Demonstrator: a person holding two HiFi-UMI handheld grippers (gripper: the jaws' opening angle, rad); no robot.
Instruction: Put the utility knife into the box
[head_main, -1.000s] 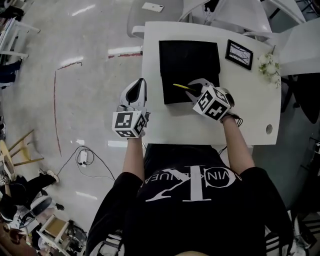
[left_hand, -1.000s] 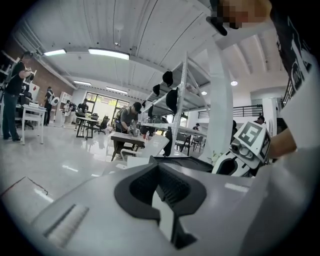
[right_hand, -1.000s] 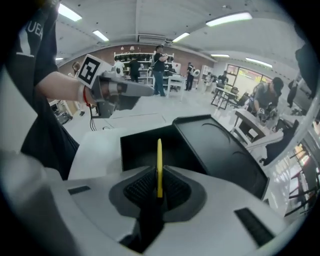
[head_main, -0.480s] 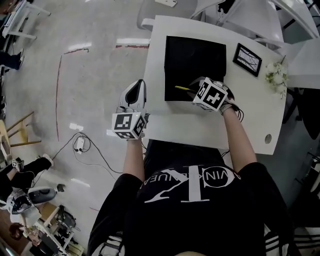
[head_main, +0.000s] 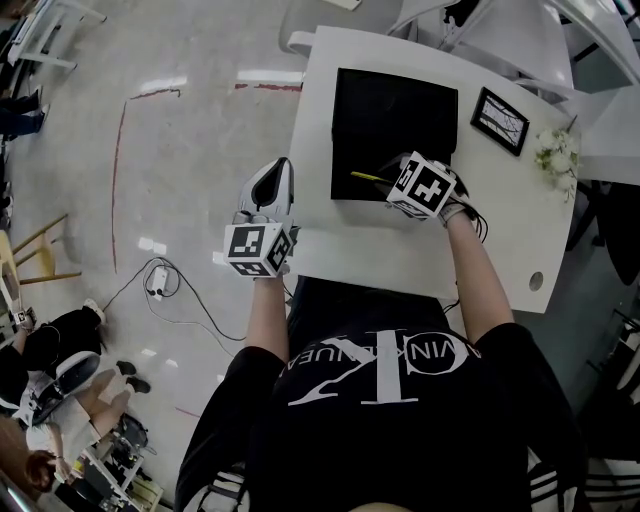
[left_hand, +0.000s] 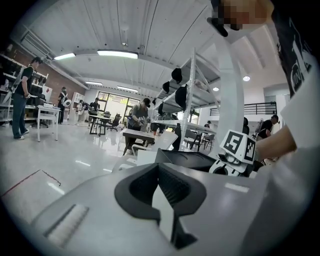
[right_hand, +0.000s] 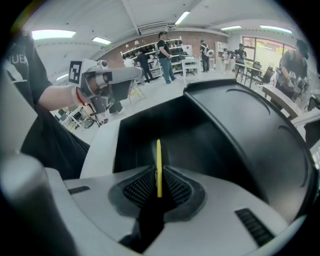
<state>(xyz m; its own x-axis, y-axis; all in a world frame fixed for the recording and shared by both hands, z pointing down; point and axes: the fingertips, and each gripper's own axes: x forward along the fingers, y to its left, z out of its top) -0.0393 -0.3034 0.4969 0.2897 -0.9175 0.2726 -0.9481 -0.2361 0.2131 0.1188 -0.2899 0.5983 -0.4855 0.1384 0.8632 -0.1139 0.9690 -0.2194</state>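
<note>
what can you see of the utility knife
The utility knife shows as a slim yellow bar, plastic by the look, seen edge-on. The right gripper is shut on its rear end; the rest points out over the near part of the open black box. No blade shows; whether it touches the box is unclear.

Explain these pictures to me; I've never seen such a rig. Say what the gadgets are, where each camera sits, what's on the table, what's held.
No robot: a person holds a two-jaw gripper in each hand; the patterned cubes belong to them. One picture looks down from the person's head; the other two come from cameras on the grippers, looking along the jaws. On the white table sit a black box, a picture frame and flowers. The right gripper is shut on a yellow utility knife, its tip over the box. The left gripper is shut and empty, beside the table.
</note>
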